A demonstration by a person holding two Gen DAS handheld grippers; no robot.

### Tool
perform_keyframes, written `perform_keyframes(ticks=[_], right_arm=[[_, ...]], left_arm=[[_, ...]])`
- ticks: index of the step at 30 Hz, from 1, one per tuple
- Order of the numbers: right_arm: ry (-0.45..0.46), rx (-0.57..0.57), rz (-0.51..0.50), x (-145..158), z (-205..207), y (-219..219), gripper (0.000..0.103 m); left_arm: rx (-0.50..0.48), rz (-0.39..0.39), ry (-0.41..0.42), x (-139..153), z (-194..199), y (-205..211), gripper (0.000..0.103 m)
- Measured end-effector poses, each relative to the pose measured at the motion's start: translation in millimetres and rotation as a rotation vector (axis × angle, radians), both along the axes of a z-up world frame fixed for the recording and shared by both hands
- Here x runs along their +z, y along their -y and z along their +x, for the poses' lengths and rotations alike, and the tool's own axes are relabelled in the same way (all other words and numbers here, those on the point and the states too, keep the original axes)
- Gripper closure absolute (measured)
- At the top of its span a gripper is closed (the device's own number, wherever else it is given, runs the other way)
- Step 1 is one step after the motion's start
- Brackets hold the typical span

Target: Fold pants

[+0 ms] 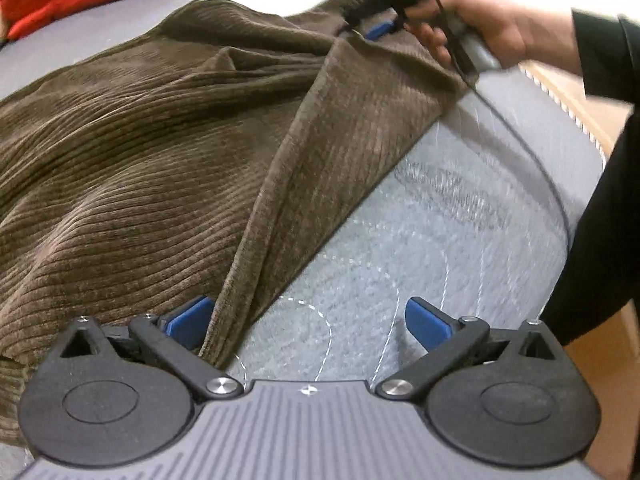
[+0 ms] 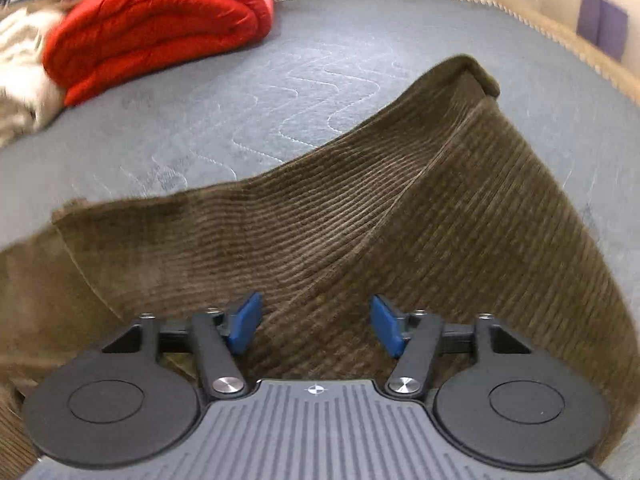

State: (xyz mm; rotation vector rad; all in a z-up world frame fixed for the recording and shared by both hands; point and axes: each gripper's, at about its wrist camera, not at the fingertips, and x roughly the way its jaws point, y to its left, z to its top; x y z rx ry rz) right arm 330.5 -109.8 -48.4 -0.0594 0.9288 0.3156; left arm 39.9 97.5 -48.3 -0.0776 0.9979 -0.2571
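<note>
Brown corduroy pants (image 1: 132, 152) lie on a grey quilted mattress (image 1: 440, 232). In the left wrist view my left gripper (image 1: 308, 326) is open at the pants' near edge, with the cloth edge against its left pad. My right gripper (image 1: 372, 24) shows far off at the top, over the pants' other end; its grip there is blurred. In the right wrist view the pants (image 2: 400, 220) stretch away in a long folded band. My right gripper (image 2: 316, 328) is open with a ridge of cloth between the pads.
A folded red blanket (image 2: 160, 28) lies at the far left of the mattress (image 2: 240, 92), next to a pale fuzzy fabric (image 2: 20, 72). The mattress's piped edge (image 2: 560, 28) and a wooden frame run along the right. The person's black sleeve (image 1: 600, 200) is at the right.
</note>
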Motion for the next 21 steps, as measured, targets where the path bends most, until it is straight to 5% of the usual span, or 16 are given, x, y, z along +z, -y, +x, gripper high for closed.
perform_keyframes(ticks=[4,9,12,17,21], right_arm=[[0.035,0.033,-0.039,11,-13,5,0.085],[0.095,0.088,-0.098,58,-47,25,0.094],[0.121,0.109,-0.114,86,-79,54,0.098],[0.095,0.12,-0.133,96,-138,116,0.101],[0.035,0.108,-0.143,79,-180,158,0.101]], left_arm=[[0.112,-0.104,0.064,21,-6,-25,0.002],[0.252,-0.206,0.169,43,-17,-58,0.002],[0.304,-0.22,0.161,42,-16,-67,0.01],[0.305,-0.175,0.059,27,-13,-66,0.054],[0.311,-0.089,-0.001,15,-10,-56,0.06]])
